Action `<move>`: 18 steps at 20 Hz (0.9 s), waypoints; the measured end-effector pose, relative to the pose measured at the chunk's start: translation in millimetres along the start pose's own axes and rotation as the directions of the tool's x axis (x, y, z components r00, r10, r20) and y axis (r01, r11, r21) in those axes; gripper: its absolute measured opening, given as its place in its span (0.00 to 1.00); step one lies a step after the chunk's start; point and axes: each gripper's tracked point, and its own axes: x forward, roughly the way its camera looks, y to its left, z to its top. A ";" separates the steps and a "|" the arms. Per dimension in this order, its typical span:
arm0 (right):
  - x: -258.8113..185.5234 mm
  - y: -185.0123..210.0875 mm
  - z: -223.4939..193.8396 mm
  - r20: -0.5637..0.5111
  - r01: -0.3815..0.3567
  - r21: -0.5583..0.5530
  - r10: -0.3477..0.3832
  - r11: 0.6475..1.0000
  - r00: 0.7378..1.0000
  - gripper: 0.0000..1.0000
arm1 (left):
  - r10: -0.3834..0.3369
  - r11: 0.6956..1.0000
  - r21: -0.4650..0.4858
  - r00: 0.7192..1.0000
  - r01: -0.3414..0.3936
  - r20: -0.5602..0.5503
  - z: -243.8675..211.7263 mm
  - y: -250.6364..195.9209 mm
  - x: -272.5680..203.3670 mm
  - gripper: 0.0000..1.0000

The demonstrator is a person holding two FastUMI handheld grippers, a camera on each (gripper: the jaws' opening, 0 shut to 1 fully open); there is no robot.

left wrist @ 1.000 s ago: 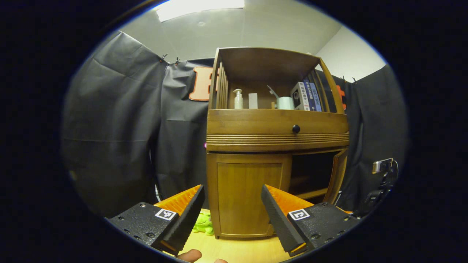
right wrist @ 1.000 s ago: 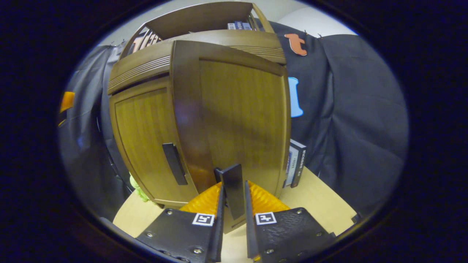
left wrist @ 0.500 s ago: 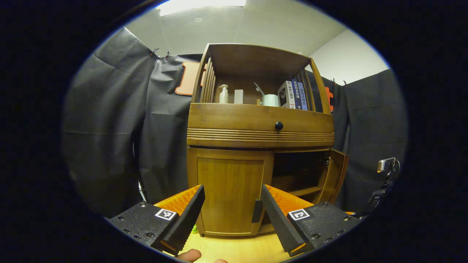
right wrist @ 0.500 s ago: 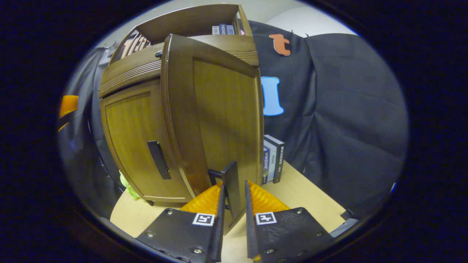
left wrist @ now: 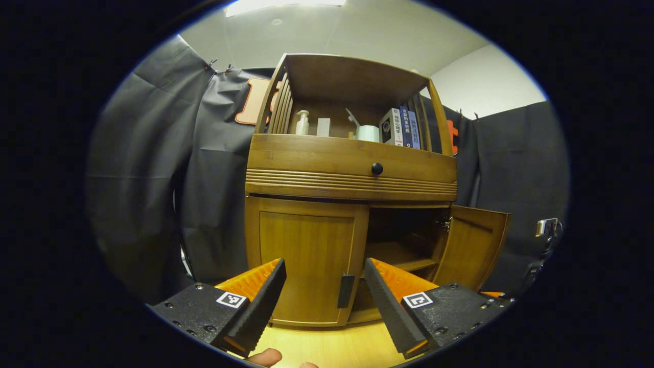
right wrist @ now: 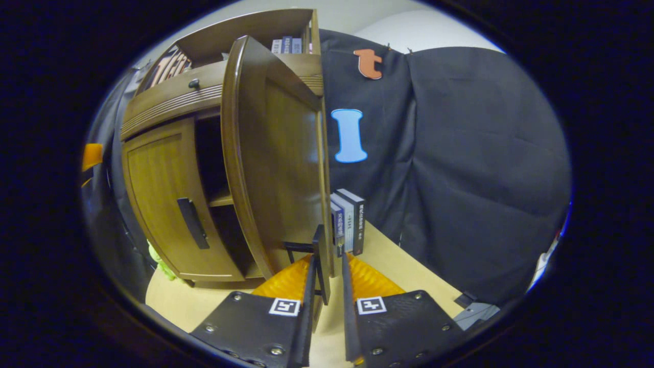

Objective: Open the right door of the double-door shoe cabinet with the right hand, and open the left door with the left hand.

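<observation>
Left gripper view: the left tongs (left wrist: 323, 286) are held wide open, empty, in front of the brown wooden double-door shoe cabinet (left wrist: 350, 174), which stands on the pale wooden tabletop (left wrist: 327, 347). The closed left door (left wrist: 306, 260) is seen between the spread fingers, its dark vertical bar handle (left wrist: 346, 291) untouched near the right finger. To its right, the right door (left wrist: 472, 245) is swung outward, exposing an inner shelf (left wrist: 398, 255). A white pump bottle (left wrist: 302, 122) and upright books (left wrist: 401, 128) are seen on the upper open shelf.

Right gripper view: the right tongs (right wrist: 326, 278) are closed on the dark bar handle of the right door (right wrist: 320, 255), with the door panel seen edge-on. A row of upright books (right wrist: 348, 221) is stood on the tabletop just beyond.
</observation>
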 end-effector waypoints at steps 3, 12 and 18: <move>-0.6 -15.0 3.4 0.013 0.045 -0.010 -0.045 0.999 0.999 0.19 | -0.007 1.000 -0.005 1.000 0.007 -0.003 -1.6 -4.2 1.3 0.96; 2.4 -42.8 10.1 0.042 0.108 -0.027 -0.107 0.994 0.993 0.18 | -0.041 0.999 -0.001 0.998 0.041 -0.047 -22.1 -27.0 17.5 0.96; -3.4 -68.7 15.7 0.059 0.197 0.003 -0.197 0.980 0.979 0.18 | -0.086 0.996 0.002 0.993 0.087 -0.085 -41.4 -46.8 37.0 0.96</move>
